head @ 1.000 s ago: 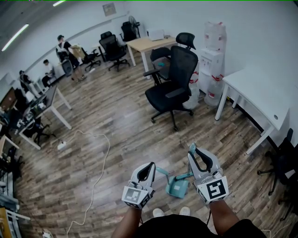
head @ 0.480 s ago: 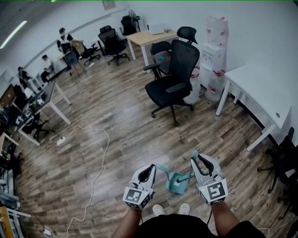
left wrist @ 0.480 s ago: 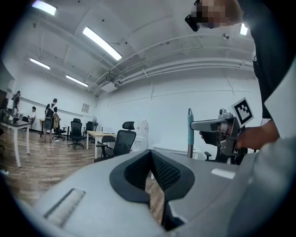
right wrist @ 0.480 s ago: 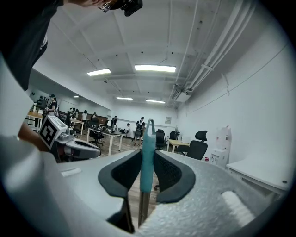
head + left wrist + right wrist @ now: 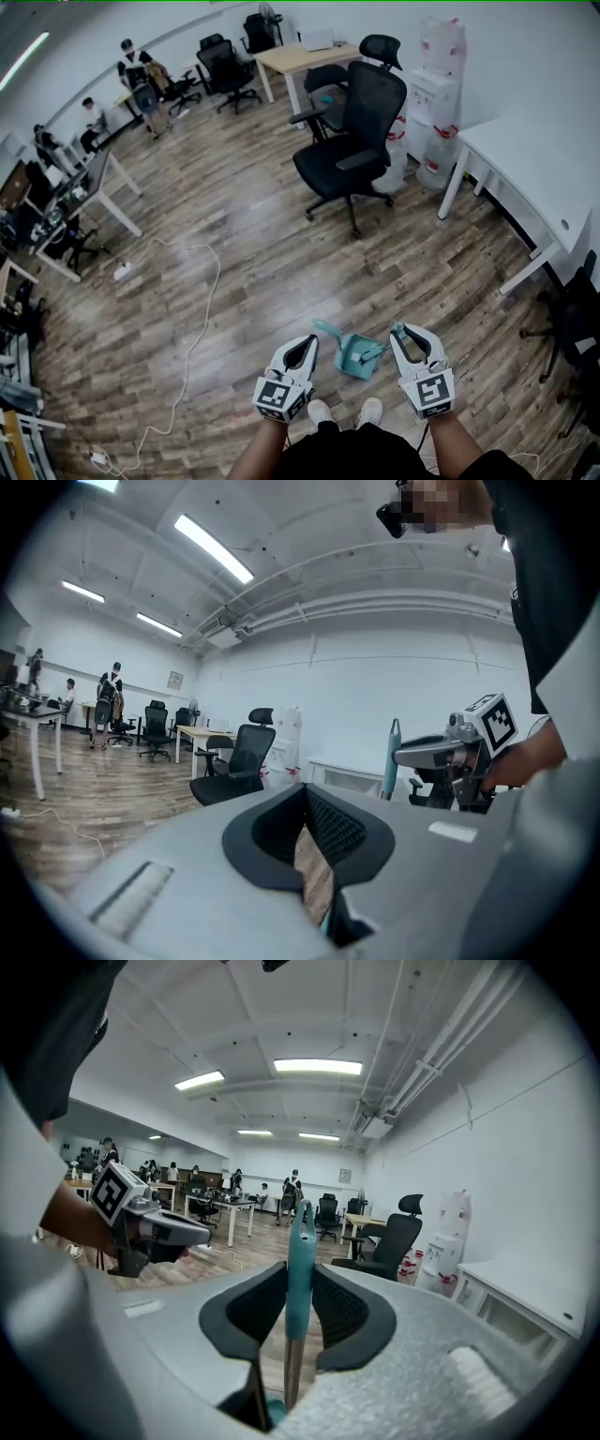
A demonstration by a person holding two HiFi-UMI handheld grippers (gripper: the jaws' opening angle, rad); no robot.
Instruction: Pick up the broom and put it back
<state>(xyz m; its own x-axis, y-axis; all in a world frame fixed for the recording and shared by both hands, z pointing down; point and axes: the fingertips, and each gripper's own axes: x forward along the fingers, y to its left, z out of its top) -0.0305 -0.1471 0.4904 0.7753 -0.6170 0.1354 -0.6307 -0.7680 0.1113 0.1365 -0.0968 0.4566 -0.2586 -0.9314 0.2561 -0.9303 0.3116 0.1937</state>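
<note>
Broom handle (image 5: pixel 302 1232) sits gripped by right tool (image 5: pixel 300 1267), clear only in its view; left tool (image 5: pixel 307 791) closed.

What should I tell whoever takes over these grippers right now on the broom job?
Right gripper: shut on the broom handle, near its teal top end.
Left gripper: jaw tips together, nothing visibly gripped; a teal sliver deep in the gap can't be identified.
Broom: its lower end meets the teal dustpan on the wood floor, just ahead of the person's shoes.
Done: broom gripped.
To do: carry it back and set it down; its storage spot isn't identifiable.
</note>
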